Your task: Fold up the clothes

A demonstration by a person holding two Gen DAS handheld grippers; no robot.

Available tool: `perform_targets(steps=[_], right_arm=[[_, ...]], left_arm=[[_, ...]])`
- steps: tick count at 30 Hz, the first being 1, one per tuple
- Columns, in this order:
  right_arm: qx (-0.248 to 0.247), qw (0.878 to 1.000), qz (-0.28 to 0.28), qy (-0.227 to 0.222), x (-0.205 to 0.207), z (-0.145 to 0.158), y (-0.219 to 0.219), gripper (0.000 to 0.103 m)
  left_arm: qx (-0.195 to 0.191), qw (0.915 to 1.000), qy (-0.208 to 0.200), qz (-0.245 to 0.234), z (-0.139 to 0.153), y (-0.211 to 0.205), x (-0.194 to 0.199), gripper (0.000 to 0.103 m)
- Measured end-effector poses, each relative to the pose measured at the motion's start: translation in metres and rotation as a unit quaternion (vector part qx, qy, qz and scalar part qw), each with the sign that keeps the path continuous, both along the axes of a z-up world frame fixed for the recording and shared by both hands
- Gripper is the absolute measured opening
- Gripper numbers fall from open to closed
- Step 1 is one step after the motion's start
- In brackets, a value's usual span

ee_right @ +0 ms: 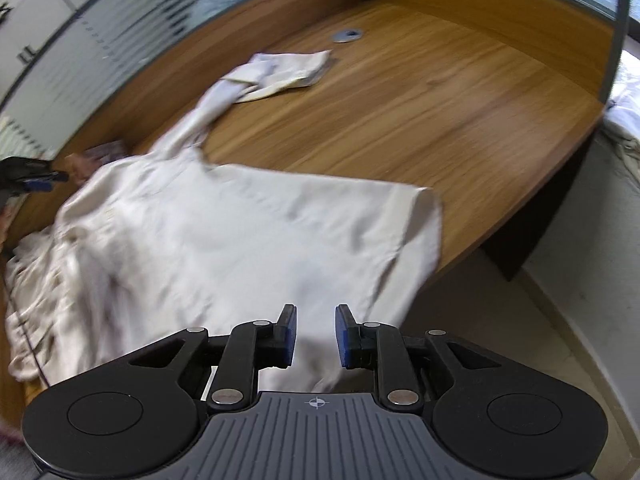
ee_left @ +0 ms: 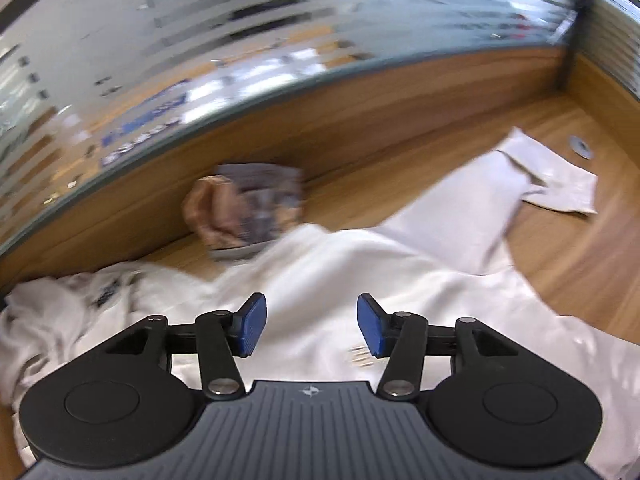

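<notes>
A cream long-sleeved shirt lies spread on the wooden desk, one sleeve stretched toward the far side, its hem hanging over the near edge. In the left wrist view the same shirt fills the foreground, its sleeve cuff at the right. My left gripper hovers open above the shirt's body, nothing between its blue pads. My right gripper is open above the shirt's near hem, pads apart and holding nothing. The left gripper also shows at the far left of the right wrist view.
A folded stack of brown and grey clothes sits against the desk's wooden back wall. More crumpled pale cloth lies at the left. A round metal cable grommet is set in the desk. Frosted glass partitions rise behind.
</notes>
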State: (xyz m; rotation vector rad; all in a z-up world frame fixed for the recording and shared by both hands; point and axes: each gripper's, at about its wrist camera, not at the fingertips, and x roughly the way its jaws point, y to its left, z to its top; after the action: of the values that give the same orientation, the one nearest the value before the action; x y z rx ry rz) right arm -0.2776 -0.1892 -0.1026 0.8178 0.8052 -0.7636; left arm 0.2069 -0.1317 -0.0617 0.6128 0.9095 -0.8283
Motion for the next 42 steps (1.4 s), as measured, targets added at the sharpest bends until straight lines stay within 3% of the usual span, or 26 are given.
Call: perform_targets(steps=[8,13,15,16,17,28,33,34,38,42], right_arm=[[0.022,0.999,-0.024,0.029,0.018,-0.052,-0.039,0.032],[0.036,0.998,-0.024,0.039,0.027,-0.067,-0.047,0.032],[0.036,0.998,-0.014,0.041,0.031,-0.068,-0.047,0.027],[0.036,0.998,-0.009,0.044,0.033,-0.068,-0.046,0.005],[0.037,0.998,-0.004,0.046,0.034,-0.068,-0.046,0.003],[0.023,0.999,-0.031,0.008,0.021,-0.041,-0.041,0.002],[0.016,0.999,-0.05,-0.002,0.015,-0.035,-0.043,0.003],[0.015,0.998,-0.052,-0.004,0.014,-0.034,-0.043,0.003],[0.011,0.998,-0.058,-0.012,0.013,-0.028,-0.043,0.002],[0.0,0.997,-0.065,-0.028,0.012,-0.016,-0.045,0.002]], left_arm=[[0.002,0.9985,0.017,-0.052,-0.021,-0.048,-0.04,0.069],[0.013,0.9965,0.027,-0.078,-0.036,-0.076,-0.057,0.072],[0.02,0.9956,0.027,-0.088,-0.043,-0.087,-0.062,0.075],[0.024,0.995,0.026,-0.093,-0.047,-0.094,-0.064,0.077],[0.028,0.9945,0.026,-0.097,-0.051,-0.101,-0.067,0.078],[0.086,0.9884,0.031,-0.121,-0.093,-0.168,-0.089,0.077],[0.112,0.9875,0.031,-0.107,-0.107,-0.183,-0.092,0.068],[0.112,0.9881,0.033,-0.101,-0.108,-0.183,-0.091,0.062],[0.1,0.9905,0.058,-0.074,-0.112,-0.183,-0.08,0.009],[0.075,0.9932,0.061,-0.066,-0.102,-0.184,-0.077,0.006]])
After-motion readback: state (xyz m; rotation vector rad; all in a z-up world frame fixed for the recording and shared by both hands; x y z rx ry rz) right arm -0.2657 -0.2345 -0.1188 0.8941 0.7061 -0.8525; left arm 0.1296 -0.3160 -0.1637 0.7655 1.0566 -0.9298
